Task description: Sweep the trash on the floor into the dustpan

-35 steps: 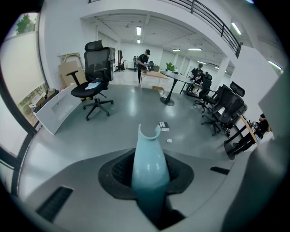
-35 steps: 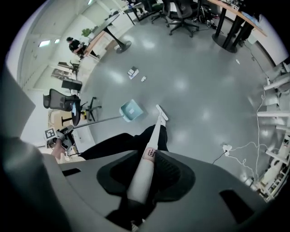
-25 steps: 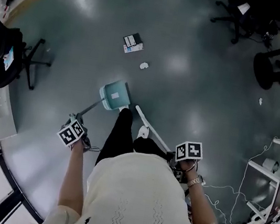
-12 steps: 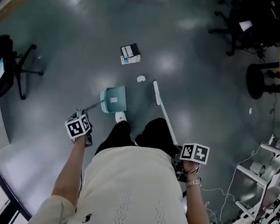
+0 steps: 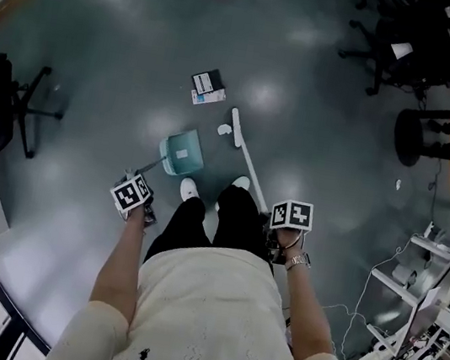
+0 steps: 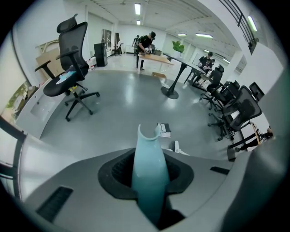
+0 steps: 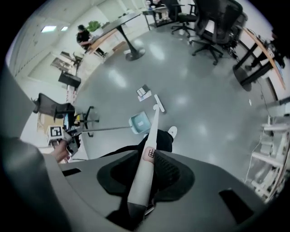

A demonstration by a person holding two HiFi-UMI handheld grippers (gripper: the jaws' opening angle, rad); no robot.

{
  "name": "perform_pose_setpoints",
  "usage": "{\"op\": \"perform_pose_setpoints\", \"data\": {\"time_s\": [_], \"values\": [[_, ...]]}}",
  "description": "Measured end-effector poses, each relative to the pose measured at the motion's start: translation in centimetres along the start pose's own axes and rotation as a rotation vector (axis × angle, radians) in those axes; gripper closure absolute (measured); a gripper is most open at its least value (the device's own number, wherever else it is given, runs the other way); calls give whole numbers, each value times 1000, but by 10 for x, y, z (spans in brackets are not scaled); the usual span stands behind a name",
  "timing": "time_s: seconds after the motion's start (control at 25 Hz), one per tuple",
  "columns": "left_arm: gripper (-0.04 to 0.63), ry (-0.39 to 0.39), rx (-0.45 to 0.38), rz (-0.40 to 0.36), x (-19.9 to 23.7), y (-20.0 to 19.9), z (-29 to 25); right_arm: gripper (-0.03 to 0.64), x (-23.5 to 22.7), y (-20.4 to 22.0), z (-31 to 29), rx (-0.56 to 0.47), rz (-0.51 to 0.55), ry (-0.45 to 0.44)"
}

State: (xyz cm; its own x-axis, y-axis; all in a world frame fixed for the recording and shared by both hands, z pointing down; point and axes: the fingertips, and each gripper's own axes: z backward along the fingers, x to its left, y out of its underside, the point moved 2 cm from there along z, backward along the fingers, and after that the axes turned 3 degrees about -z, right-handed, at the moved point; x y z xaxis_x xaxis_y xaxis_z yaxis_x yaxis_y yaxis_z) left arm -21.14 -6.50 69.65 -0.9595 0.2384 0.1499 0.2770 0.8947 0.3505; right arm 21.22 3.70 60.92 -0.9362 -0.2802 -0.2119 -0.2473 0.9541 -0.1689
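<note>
Left gripper (image 5: pixel 134 201) clenched the dustpan (image 5: pixel 182 151) handle, right gripper (image 5: pixel 284 227) the broom (image 5: pixel 253 171), whose head lay ahead beside a paper scrap (image 5: pixel 225 130). Sweeping seemed underway; next, nudge the scrap panward.

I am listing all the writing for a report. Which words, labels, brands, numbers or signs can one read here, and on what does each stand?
No text here can be read as words.
On the long white broom handle: a small reddish sticker with a symbol, no legible letters.
On the teal plastic dustpan: a white label, too small to read.
On the black-and-white flat box on the floor: print too blurred to read.
On the marker cubes: square patterns, no letters.
</note>
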Motion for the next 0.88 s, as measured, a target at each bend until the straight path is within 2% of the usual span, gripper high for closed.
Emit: {"op": "perform_pose_setpoints", "data": {"time_s": [0.16,0.36,0.48,0.56,0.64,0.76,0.88], "values": [[500,-27,13,59,-1,2,-17,492,36,14,-3,89,202,30],[501,-33,9,131,6,5,-28,492,67,40,-7,172,324,4],[500,-36,4,182,13,12,-28,491,73,54,-4,213,359,-31],[500,-33,-3,227,20,13,-28,491,73,56,-2,217,320,-73],[500,-28,-7,265,27,13,-24,491,70,49,2,207,205,-148],[500,-18,-11,263,33,11,-19,492,61,26,15,165,5,-269],[500,-25,-19,242,36,9,-14,492,46,-3,34,119,-90,-323]]}}
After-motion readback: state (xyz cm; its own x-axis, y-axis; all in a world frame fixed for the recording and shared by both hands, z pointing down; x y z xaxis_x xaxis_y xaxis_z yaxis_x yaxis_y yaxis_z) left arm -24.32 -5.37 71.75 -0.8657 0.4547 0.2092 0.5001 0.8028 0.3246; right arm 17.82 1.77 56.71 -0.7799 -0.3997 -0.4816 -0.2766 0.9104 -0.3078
